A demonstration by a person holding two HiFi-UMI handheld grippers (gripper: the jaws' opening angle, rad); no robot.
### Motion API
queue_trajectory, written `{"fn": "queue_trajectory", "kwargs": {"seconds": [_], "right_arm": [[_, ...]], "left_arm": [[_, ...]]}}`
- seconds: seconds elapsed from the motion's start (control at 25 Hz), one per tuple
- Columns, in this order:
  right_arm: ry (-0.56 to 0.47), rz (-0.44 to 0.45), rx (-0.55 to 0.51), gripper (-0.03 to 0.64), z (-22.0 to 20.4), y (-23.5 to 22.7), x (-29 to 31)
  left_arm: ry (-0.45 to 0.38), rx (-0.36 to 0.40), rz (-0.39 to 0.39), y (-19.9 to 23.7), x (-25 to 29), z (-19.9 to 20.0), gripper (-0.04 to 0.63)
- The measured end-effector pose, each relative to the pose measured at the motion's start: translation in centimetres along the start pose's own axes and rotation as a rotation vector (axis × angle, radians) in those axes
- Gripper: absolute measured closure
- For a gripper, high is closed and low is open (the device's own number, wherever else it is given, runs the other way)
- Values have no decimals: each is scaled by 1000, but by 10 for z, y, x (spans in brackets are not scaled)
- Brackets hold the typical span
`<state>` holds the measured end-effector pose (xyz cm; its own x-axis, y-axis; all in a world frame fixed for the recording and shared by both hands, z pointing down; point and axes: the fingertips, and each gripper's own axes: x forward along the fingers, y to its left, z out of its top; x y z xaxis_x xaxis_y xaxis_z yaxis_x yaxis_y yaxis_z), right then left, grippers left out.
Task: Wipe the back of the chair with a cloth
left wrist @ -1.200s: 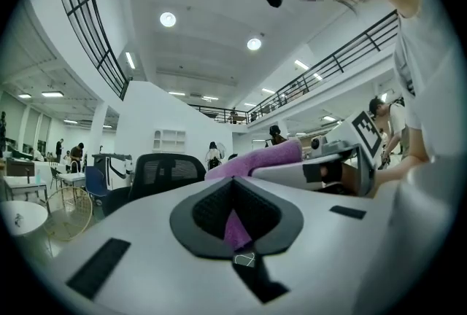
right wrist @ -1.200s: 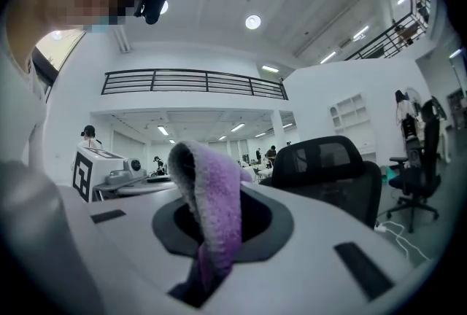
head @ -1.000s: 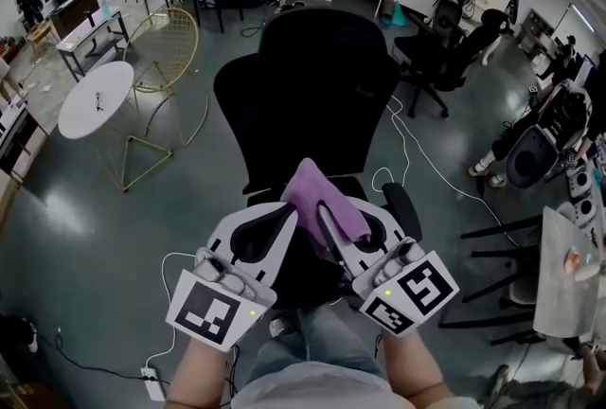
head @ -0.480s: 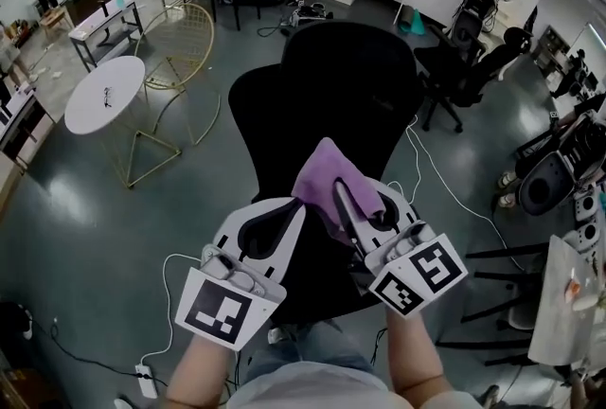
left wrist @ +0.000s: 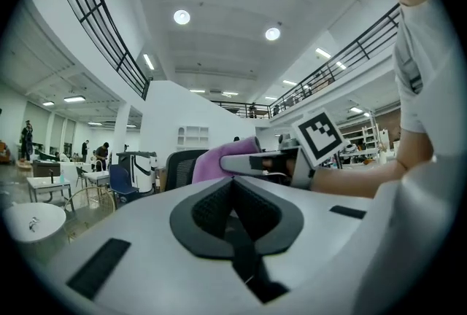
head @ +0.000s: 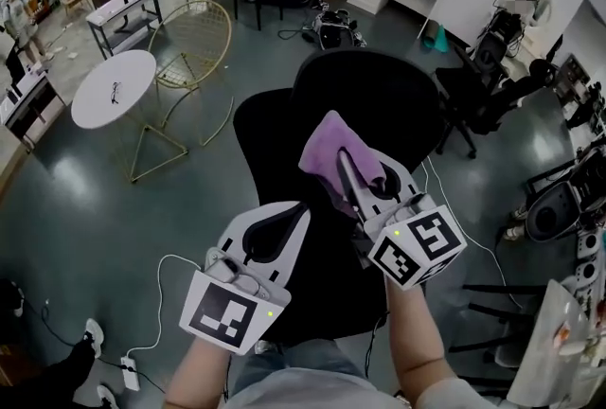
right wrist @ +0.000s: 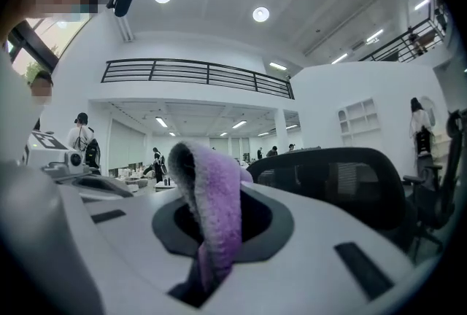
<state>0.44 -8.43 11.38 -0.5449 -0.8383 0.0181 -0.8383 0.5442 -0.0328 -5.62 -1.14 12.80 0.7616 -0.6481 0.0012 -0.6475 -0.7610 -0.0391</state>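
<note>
A black office chair [head: 374, 99] stands right in front of me, its back and headrest rising past the grippers. My right gripper [head: 352, 172] is shut on a purple cloth [head: 333, 151], which hangs over the chair back; I cannot tell whether it touches. In the right gripper view the cloth [right wrist: 213, 211] is pinched between the jaws, with the chair back [right wrist: 343, 182] just beyond. My left gripper [head: 273, 237] is shut and empty, lower and to the left, over the seat. The left gripper view shows the cloth [left wrist: 222, 160] and the right gripper [left wrist: 292, 160] ahead.
A white round table [head: 112, 90] and a gold wire chair [head: 194, 43] stand at the left. More black office chairs [head: 492, 95] are at the right. White cables [head: 166, 303] run across the grey floor. People stand at the far left [head: 14, 14].
My right gripper has carried the purple cloth up and to the right, higher against the chair back. The view has shifted, with the chair now more to the right.
</note>
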Motion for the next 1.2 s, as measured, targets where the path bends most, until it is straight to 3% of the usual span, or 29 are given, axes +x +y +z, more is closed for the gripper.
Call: {"fn": "queue_trajectory", "kwargs": {"seconds": [0.4, 0.76, 1.2], "right_arm": [[1, 56, -79, 574, 17, -33, 95], [77, -64, -62, 574, 6, -71, 125], [114, -215, -86, 574, -3, -116, 109]], "left_arm": [[34, -44, 99, 35, 21, -13, 583], [60, -85, 125, 47, 37, -20, 583], [72, -83, 101, 37, 48, -26, 583]]}}
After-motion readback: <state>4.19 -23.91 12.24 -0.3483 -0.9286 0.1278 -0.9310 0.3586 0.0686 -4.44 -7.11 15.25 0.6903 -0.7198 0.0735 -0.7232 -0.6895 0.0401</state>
